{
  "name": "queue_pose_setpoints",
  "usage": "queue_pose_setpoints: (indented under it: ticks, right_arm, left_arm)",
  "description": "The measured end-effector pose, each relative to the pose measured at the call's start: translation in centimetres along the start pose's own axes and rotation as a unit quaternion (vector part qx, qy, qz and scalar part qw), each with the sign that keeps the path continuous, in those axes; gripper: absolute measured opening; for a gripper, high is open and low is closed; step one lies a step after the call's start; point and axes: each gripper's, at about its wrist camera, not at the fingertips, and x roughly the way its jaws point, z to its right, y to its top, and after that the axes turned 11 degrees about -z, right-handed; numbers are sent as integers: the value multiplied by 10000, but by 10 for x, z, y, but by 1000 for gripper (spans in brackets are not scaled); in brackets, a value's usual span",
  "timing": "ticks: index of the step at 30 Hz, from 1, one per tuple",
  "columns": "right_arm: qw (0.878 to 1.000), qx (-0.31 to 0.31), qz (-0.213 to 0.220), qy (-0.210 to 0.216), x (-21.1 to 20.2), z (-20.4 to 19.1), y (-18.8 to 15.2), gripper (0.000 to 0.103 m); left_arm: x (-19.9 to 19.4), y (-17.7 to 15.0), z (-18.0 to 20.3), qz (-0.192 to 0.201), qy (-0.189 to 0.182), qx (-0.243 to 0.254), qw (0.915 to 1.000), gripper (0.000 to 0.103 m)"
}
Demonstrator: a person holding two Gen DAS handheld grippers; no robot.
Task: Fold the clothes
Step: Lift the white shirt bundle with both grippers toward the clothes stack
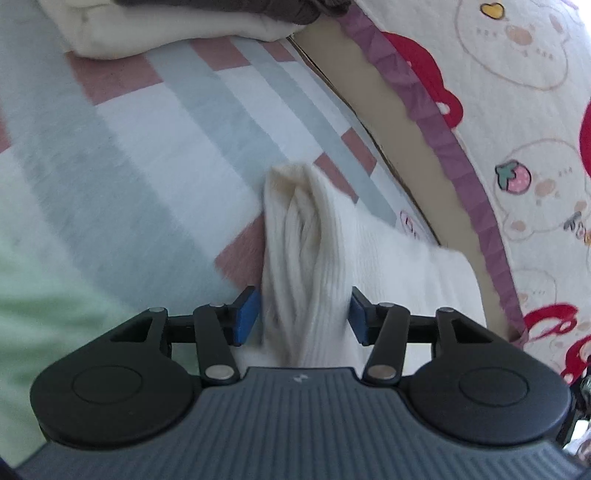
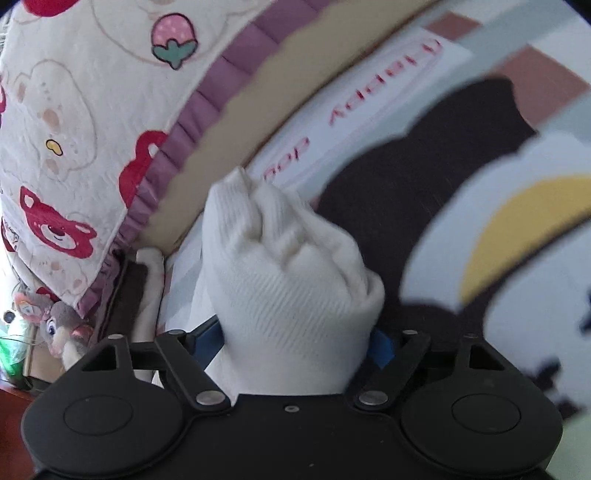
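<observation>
A white ribbed knit garment [image 1: 317, 251] is bunched between the blue pads of my left gripper [image 1: 303, 314], which is shut on it above the checked bedsheet [image 1: 155, 147]. The cloth spreads to the right of the gripper. In the right wrist view my right gripper [image 2: 295, 339] is shut on another bunched part of the white garment [image 2: 280, 266]; its blue pads are mostly hidden by the cloth. Both views are blurred by motion.
A cream folded garment [image 1: 177, 29] with a brown one [image 1: 229, 7] on it lies at the far side. A bear-print quilt with purple frill [image 1: 517, 110] [image 2: 74, 122] borders the bed. A dark brown garment [image 2: 424, 173] and a white-yellow printed one [image 2: 517, 229] lie to the right.
</observation>
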Motion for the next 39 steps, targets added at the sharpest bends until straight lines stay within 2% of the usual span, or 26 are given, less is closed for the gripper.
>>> queue_pose_setpoints:
  ticks: [1, 2, 3, 4, 7, 8, 10, 11, 13, 14, 15, 22, 26, 27, 28, 29, 30, 32, 33, 35, 39]
  right_arm:
    - [9997, -211, 84, -60, 1, -5, 3, 71]
    - [9977, -624, 194, -179, -1, -15, 7, 67]
    - [9936, -1046, 304, -302, -3, -25, 10, 66]
    - [9872, -1486, 426, -388, -6, -36, 13, 64]
    - [9784, -1934, 521, -509, -4, -49, 29, 65]
    - [9764, -1992, 523, -654, 0, -50, 34, 66]
    - [9785, -1844, 402, -828, 8, -40, 44, 67]
    - [9824, -1652, 331, -811, 11, -33, 46, 70]
    - [9896, -1259, 231, -659, 10, -15, 47, 73]
    - [9912, -1139, 220, -644, 10, -10, 46, 74]
    - [9925, -1033, 184, -627, 9, -5, 45, 74]
    - [9993, 39, -331, -145, 15, 16, 47, 80]
    - [9989, 379, -156, 234, 23, 18, 47, 91]
    - [9994, 280, -113, 163, 27, 13, 48, 91]
    - [9998, 175, -70, 86, 31, 7, 49, 85]
    - [10000, 1, -38, -2, 33, 2, 50, 74]
    - [9998, -203, 29, -8, 33, -5, 49, 69]
    - [9980, -603, 165, 82, 26, -17, 47, 61]
    - [9953, -934, 243, 55, 20, -28, 45, 60]
    - [9884, -1469, 379, 32, 10, -50, 44, 59]
    - [9755, -2120, 554, 210, -12, -94, 49, 58]
  left_arm:
    - [5, 6, 0, -59, -70, -5, 10000, 48]
    - [10, 12, 0, -119, -140, -10, 9998, 35]
    - [9, 13, 3, 4, -169, 112, 9998, 16]
    - [7, 13, 6, 153, -191, 250, 9994, 16]
    - [-1, -3, 33, 601, 122, 1106, 9920, 14]
    - [1, -7, 34, 564, 136, 1110, 9921, 14]
    - [7, -13, 35, 439, 139, 1040, 9935, 16]
    - [10, -13, 30, 342, 131, 879, 9955, 20]
    - [14, -11, 19, 195, 129, 559, 9982, 35]
    - [13, -9, 16, 183, 180, 488, 9985, 48]
    - [12, -6, 17, 171, 239, 477, 9984, 53]
    - [25, 11, 13, 212, 272, 560, 9978, 58]
    - [36, 21, 2, 306, -256, 178, 9990, 63]
    - [39, 23, -1, 324, -418, 120, 9985, 65]
    - [43, 25, -4, 342, -580, 61, 9977, 63]
    - [46, 28, -2, 245, -658, 166, 9974, 51]
    - [47, 26, 5, 277, -480, 527, 9971, 20]
    - [47, 21, 22, 379, -53, 1311, 9906, 19]
    - [42, 15, 33, 511, 196, 1719, 9836, 19]
    - [30, 6, 49, 750, 476, 2183, 9718, 19]
    - [-5, 7, 58, 1293, 362, 2236, 9654, 19]
